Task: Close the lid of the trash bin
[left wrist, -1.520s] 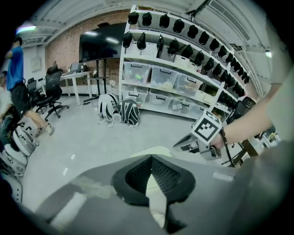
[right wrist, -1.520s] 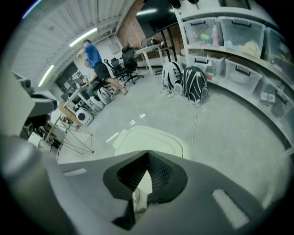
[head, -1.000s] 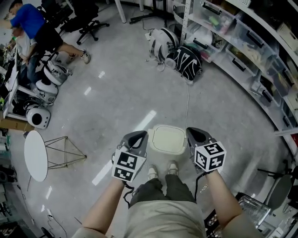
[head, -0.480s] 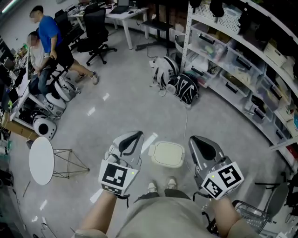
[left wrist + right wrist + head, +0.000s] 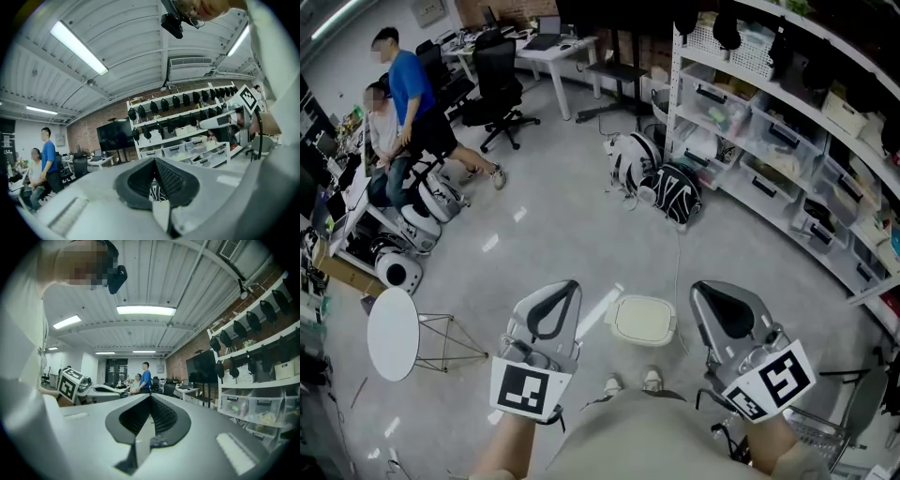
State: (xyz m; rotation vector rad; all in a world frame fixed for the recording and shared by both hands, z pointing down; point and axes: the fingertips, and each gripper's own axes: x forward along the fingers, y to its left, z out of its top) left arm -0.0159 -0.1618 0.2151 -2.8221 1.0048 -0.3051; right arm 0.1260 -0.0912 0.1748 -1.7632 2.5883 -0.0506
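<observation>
The trash bin [image 5: 644, 319] stands on the floor just ahead of my shoes, and its cream lid lies flat and closed. My left gripper [image 5: 564, 285] is held up to the left of the bin, shut and empty. To the bin's right, my right gripper [image 5: 706, 290] is raised too, also shut on nothing. Neither touches the bin. In the left gripper view the jaws [image 5: 154, 161] meet and point level into the room, with the right gripper [image 5: 229, 118] visible beyond. The right gripper view shows closed jaws [image 5: 151, 397] and the left gripper [image 5: 75, 383]. The bin is out of both gripper views.
A round white side table [image 5: 394, 334] stands to the left. Black-and-white bags [image 5: 664, 190] lie on the floor ahead. Shelving with bins [image 5: 787, 141] lines the right side. Two people [image 5: 405, 103] are at desks far left. A wire basket [image 5: 814, 427] sits by my right arm.
Both grippers have lifted up and away from the bin's lid and spread a little apart. The head view has tilted up, showing more of the room. The lid stays closed.
</observation>
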